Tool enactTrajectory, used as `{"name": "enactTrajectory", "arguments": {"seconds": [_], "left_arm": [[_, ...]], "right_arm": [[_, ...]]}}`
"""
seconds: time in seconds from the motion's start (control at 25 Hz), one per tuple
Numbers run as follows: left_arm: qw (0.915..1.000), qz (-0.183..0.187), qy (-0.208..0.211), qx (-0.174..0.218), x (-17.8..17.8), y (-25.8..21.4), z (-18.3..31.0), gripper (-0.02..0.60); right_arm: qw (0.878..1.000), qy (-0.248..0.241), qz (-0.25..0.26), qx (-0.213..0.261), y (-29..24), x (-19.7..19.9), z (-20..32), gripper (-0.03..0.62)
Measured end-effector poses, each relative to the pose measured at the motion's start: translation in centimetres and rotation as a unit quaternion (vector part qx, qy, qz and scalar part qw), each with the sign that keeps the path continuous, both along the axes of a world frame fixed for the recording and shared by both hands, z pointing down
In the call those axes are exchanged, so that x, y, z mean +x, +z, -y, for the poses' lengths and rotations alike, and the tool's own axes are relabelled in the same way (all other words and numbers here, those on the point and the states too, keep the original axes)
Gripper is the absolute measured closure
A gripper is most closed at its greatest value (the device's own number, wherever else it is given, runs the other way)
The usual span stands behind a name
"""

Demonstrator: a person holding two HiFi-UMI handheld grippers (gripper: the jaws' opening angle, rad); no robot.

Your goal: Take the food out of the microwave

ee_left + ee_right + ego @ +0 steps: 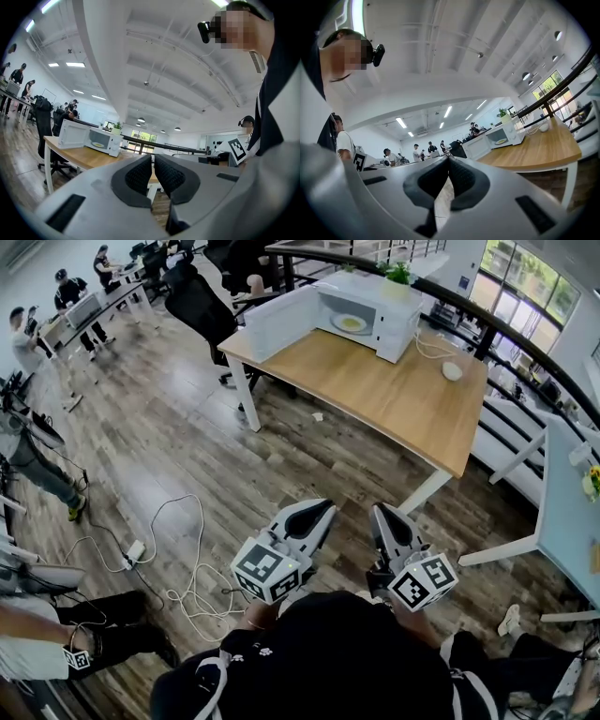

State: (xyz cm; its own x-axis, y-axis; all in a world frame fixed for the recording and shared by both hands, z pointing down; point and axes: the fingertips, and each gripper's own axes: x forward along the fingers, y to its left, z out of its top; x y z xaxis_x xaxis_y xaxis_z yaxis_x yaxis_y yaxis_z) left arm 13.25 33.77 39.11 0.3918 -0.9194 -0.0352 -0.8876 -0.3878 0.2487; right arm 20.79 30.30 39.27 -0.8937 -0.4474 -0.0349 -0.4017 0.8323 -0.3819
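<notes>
A white microwave (370,306) stands at the far end of a wooden table (375,390), its door (281,322) swung open to the left. Inside lies a plate of yellow food (352,322). The microwave (91,137) and food (97,145) show small in the left gripper view, and the microwave (499,136) and food (501,141) also in the right gripper view. My left gripper (314,515) (153,159) and right gripper (384,518) (448,161) are held close to my body, well short of the table. Both are shut and hold nothing.
A white round object (452,370) with a cable lies on the table's right part. A plant (398,273) sits on the microwave. Black office chairs (199,306) stand behind the table. Cables and a power strip (134,552) lie on the wooden floor. A white table (562,502) is at the right.
</notes>
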Motion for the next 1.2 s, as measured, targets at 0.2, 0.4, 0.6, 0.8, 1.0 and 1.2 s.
{"name": "enactTrajectory", "arguments": {"seconds": [0.2, 0.4, 0.6, 0.8, 1.0, 1.2], "left_arm": [[0.9999, -0.010, -0.012, -0.003, -1.7, 0.6, -0.1, 0.555], [0.9995, -0.017, -0.022, -0.014, -2.9, 1.4, 0.9, 0.555], [0.9984, -0.008, -0.052, -0.021, -5.0, 1.8, 1.9, 0.555], [0.9949, 0.006, -0.096, -0.031, -8.3, 2.1, 3.9, 0.555], [0.9931, 0.010, -0.110, -0.039, -9.6, 2.1, 7.1, 0.555], [0.9923, 0.008, -0.116, -0.042, -10.3, 1.8, 10.7, 0.555]], "right_arm": [[1.000, -0.004, -0.010, -0.004, 0.6, -1.2, 0.1, 0.593], [1.000, -0.013, -0.012, -0.014, 1.1, -2.6, 1.4, 0.593], [0.999, -0.025, -0.002, -0.021, 1.8, -4.1, 4.2, 0.593], [0.998, -0.057, 0.012, -0.023, 1.9, -7.1, 7.5, 0.590], [0.996, -0.077, 0.020, -0.033, 2.3, -8.9, 10.6, 0.590], [0.996, -0.081, 0.017, -0.044, 2.5, -9.4, 14.3, 0.588]]}}
